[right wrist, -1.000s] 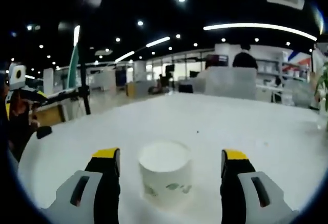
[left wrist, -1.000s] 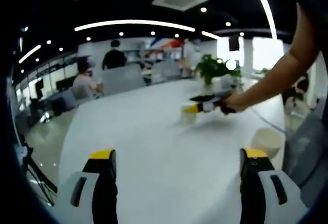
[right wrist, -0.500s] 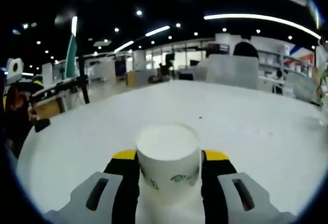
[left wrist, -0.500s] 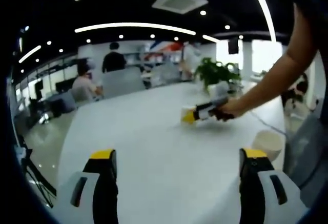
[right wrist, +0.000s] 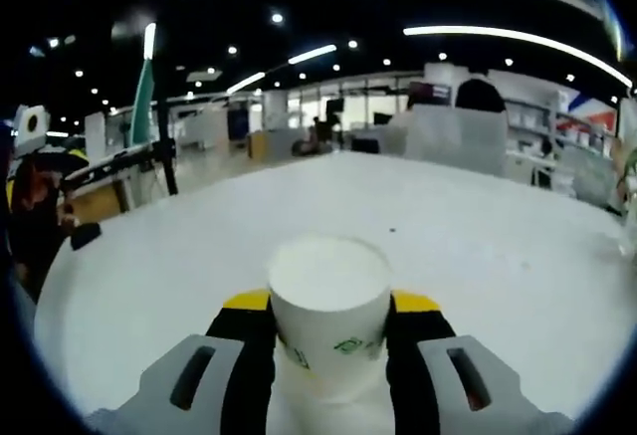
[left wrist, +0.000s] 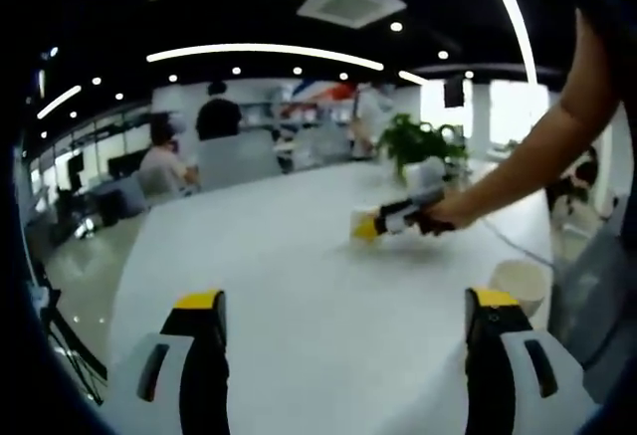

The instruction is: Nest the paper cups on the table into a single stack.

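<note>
Right gripper [right wrist: 328, 321] pinching round white paper cup [right wrist: 329, 306], left gripper [left wrist: 343, 306] spread, smooth white table [left wrist: 299, 286]

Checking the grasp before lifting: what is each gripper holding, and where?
Right gripper clamps a paper cup by its side wall, jaws on opposite sides. Left gripper holds nothing.

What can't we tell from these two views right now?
- Right gripper view: base of the held cup is hidden between the right gripper jaws, so whether it is lifted off the table is unclear. Its green print is too blurred to read.
- Left gripper view: the second cup is partly hidden behind the left gripper; its contents and print are unreadable.
- Left gripper view: the held cup looks tiny and blurred.
</note>
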Demonstrator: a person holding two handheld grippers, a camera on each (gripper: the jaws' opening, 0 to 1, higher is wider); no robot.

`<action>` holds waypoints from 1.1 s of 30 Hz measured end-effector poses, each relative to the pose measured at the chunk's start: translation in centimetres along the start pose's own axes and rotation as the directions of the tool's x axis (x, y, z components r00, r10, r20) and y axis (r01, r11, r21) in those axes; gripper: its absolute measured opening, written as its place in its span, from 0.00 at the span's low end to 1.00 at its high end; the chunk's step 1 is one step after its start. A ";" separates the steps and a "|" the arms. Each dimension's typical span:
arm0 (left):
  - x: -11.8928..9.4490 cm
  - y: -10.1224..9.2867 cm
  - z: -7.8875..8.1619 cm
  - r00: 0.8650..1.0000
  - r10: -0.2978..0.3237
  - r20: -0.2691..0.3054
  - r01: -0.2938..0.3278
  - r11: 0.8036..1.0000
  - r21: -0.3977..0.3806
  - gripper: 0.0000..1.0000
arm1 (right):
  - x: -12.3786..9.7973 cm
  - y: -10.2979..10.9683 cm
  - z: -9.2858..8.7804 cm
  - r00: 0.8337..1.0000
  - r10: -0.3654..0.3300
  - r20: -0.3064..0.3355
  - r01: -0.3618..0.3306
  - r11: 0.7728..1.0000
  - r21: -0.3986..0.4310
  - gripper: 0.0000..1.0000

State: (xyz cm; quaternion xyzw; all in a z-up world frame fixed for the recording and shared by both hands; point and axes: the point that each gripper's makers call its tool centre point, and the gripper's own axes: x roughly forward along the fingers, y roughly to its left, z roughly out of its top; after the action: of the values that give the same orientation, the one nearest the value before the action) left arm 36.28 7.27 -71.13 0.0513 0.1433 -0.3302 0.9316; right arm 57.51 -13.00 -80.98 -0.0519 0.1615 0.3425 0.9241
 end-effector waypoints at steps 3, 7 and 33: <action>0.0 -0.1 0.0 1.000 0.000 -0.003 0.000 1.000 -0.006 0.98 | -0.3 0.0 0.6 1.000 -0.001 0.007 0.001 1.000 0.001 0.40; 0.0 -0.1 0.2 1.000 -0.001 -0.011 0.001 1.000 -0.016 0.97 | -0.7 -0.2 1.9 1.000 0.007 0.011 -0.007 1.000 0.001 0.40; -0.4 0.5 3.0 1.000 -0.022 -0.005 0.022 1.000 -0.012 0.98 | -2.9 -1.9 14.2 0.996 -0.023 0.091 0.026 0.999 -0.036 0.39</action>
State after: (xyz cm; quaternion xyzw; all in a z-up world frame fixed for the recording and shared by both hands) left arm 36.97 7.34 -68.13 0.0451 0.1483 -0.3396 0.9277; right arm 60.43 -13.29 -66.68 -0.0552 0.1125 0.3360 0.9335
